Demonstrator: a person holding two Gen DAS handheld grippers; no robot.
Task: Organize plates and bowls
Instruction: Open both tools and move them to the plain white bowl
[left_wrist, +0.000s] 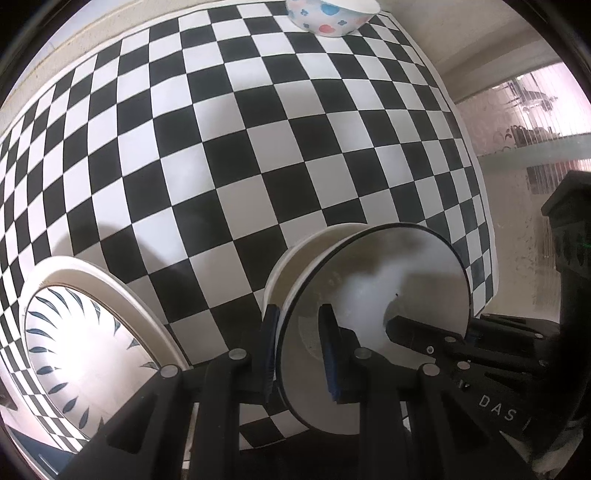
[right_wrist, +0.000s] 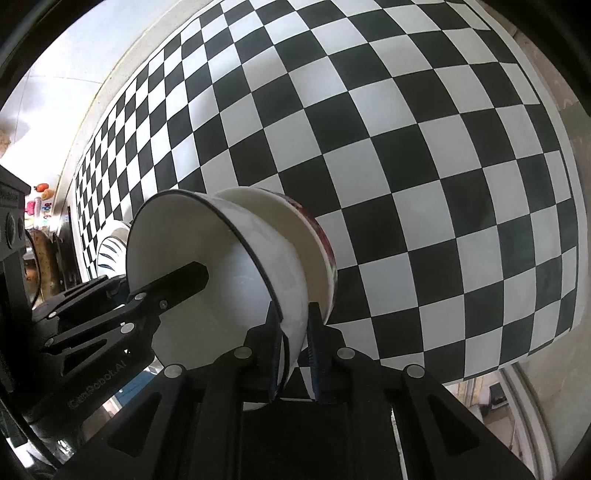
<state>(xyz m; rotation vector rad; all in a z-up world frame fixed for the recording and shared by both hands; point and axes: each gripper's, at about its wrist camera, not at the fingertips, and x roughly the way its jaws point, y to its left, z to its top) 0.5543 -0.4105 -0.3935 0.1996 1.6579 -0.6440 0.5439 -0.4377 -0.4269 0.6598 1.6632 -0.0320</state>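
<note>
Bowl (right_wrist: 229, 266) rim pinched between both hand-held grippers' fingers

A black-and-white checkered mat (left_wrist: 258, 155) covers the tabletop ahead of my claws, with a pale bare table edge (right_wrist: 546, 387) showing past its border to my right claw's right. Far ahead of my left claw, 1 heart-patterned bowl (left_wrist: 328, 16) sits on the mat. Just left of that claw lies 1 plate with blue leaf marks (left_wrist: 85, 339).

Glossy glazed ceramic bowl (right_wrist: 221, 295), smooth matt checkered mat (left_wrist: 258, 147), matt black plastic gripper fingers (left_wrist: 334, 354)
</note>
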